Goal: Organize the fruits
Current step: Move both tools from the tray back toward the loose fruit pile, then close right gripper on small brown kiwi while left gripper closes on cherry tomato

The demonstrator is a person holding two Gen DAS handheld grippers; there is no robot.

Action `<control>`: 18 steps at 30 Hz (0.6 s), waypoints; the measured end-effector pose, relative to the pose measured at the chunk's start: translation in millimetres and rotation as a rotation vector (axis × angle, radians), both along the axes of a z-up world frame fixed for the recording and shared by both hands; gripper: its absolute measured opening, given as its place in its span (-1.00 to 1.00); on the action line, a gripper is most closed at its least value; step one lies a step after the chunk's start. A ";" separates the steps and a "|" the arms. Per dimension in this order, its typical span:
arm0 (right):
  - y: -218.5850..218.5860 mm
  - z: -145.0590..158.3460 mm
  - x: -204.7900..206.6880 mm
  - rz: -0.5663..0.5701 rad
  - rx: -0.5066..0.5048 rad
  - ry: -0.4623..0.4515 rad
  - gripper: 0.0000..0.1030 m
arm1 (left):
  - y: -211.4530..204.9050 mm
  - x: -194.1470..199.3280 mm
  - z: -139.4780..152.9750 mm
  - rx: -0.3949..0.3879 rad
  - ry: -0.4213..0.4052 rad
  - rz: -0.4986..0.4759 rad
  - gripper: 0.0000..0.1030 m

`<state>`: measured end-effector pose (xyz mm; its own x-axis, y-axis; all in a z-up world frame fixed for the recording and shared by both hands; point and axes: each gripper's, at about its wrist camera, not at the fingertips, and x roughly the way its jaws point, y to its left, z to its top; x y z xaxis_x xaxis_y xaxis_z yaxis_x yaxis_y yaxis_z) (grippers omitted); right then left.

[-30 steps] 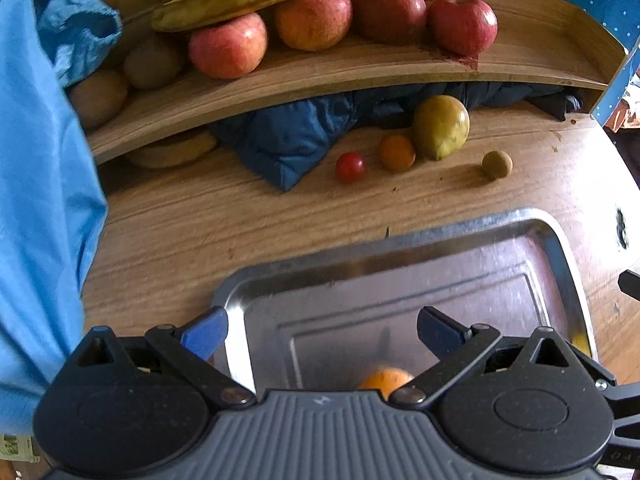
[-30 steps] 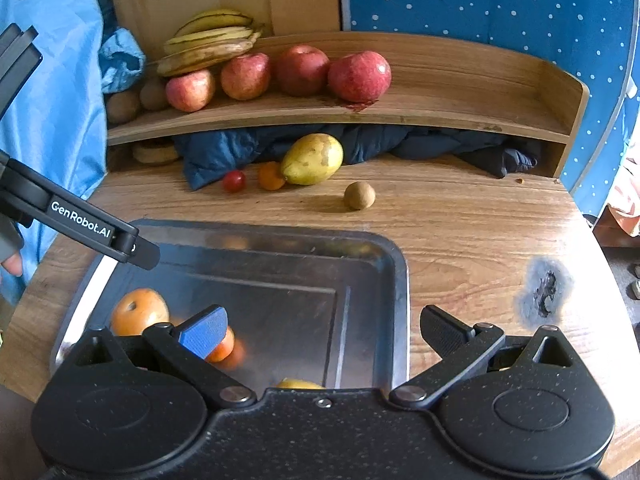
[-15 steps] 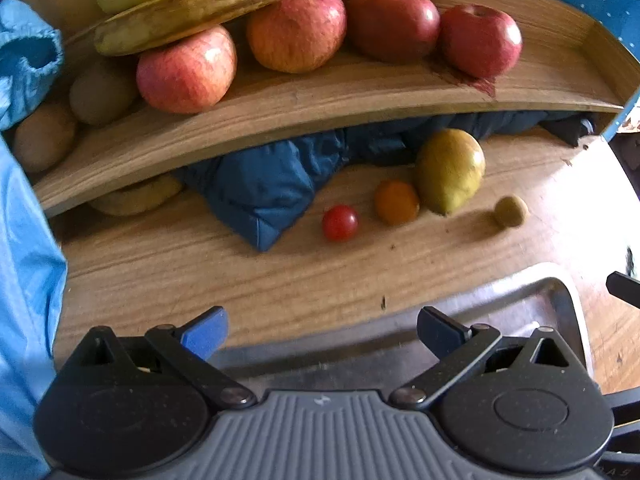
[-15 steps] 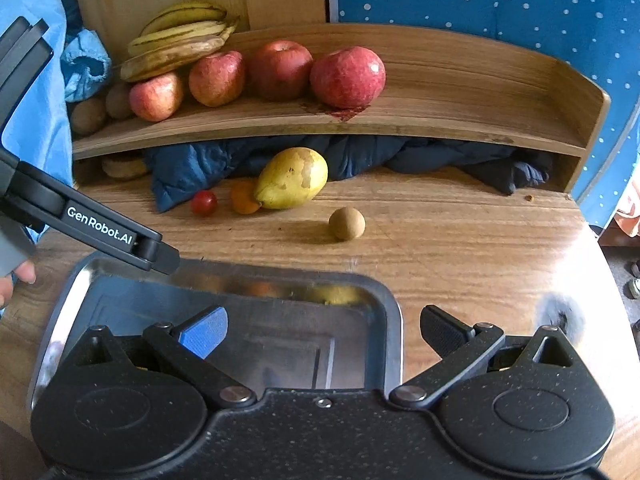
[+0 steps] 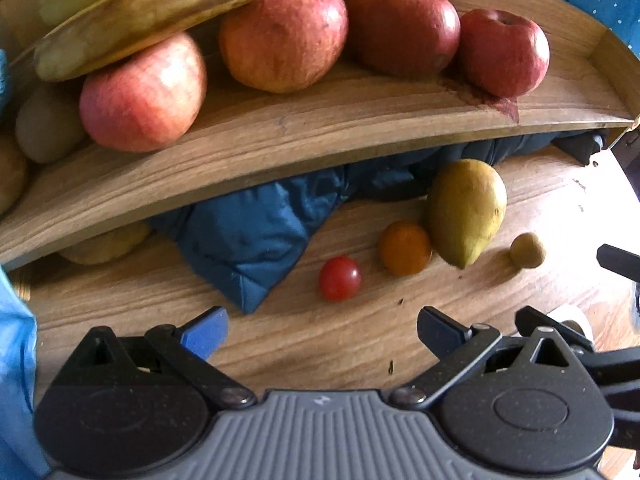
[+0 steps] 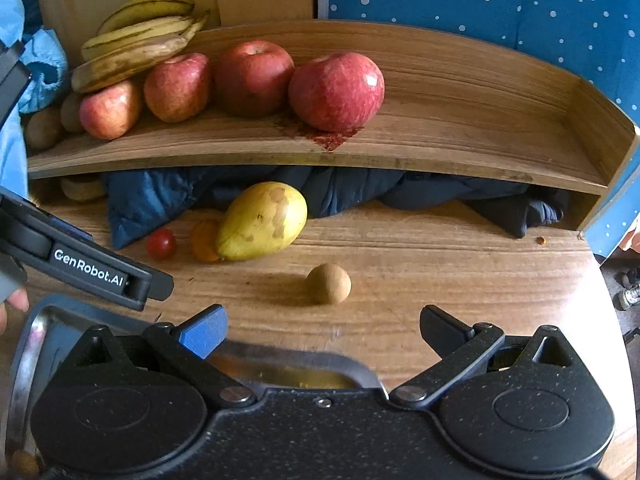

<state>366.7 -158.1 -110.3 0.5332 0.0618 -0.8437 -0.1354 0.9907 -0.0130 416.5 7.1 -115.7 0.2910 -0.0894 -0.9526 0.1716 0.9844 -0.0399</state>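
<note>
A: Where do we stand? Both our tools look empty to me.

B: They are. Our left gripper (image 5: 320, 326) has its fingers spread wide with nothing between them, and our right gripper (image 6: 322, 326) is spread just as wide, also bare. We hold them apart because, we judge, each is lining up on a loose fruit.

A: Which fruit sits where?

B: On the wooden table (image 6: 440, 264), from the right wrist view, the small brown fruit (image 6: 329, 283) lies at twelve o'clock, just ahead of our fingers and apart from the rest. The mango (image 6: 262, 221) lies at about eleven, tilted, its pointed end toward us. The small orange (image 6: 203, 240) touches its left side, and the cherry tomato (image 6: 161, 244) sits just beside that.

A: And how do they look?

B: The mango is yellow-green with brown blotches; the tomato is glossy red; the brown fruit is dull and round, likely to roll if nudged.

A: Why the tray so close?

B: The metal tray (image 6: 28, 344) sits at six to seven o'clock, under our right tool, so each carry is short. Something yellow shows in it, mostly hidden.

A: And the shelf?

B: The apples (image 6: 336, 90) and bananas (image 6: 132, 46) rest on the wooden shelf (image 6: 480, 120), with a dark blue jacket (image 5: 256, 236) stuffed beneath.
</note>
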 end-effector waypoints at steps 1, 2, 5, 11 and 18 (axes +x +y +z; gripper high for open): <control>0.3 -1.6 2.8 -0.001 -0.003 0.002 0.91 | 0.1 1.4 -0.3 -0.006 -0.004 0.000 0.99; 0.9 -3.0 5.3 -0.003 -0.005 0.004 0.88 | 0.6 2.7 -0.7 -0.010 -0.008 -0.001 0.99; 2.6 -6.9 11.7 -0.008 -0.004 0.008 0.81 | 2.1 5.7 -2.8 -0.021 -0.016 -0.004 0.99; 4.7 -15.2 21.9 -0.009 -0.002 0.025 0.72 | 7.5 7.4 -5.8 -0.049 -0.031 -0.001 0.98; 5.4 -21.9 28.6 -0.021 0.008 0.034 0.57 | 18.0 5.7 -6.5 -0.086 -0.049 -0.006 0.81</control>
<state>395.3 -152.7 -132.2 0.5055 0.0581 -0.8608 -0.1153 0.9933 -0.0006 422.2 25.1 -122.3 0.3365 -0.1724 -0.9258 0.1812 0.9766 -0.1160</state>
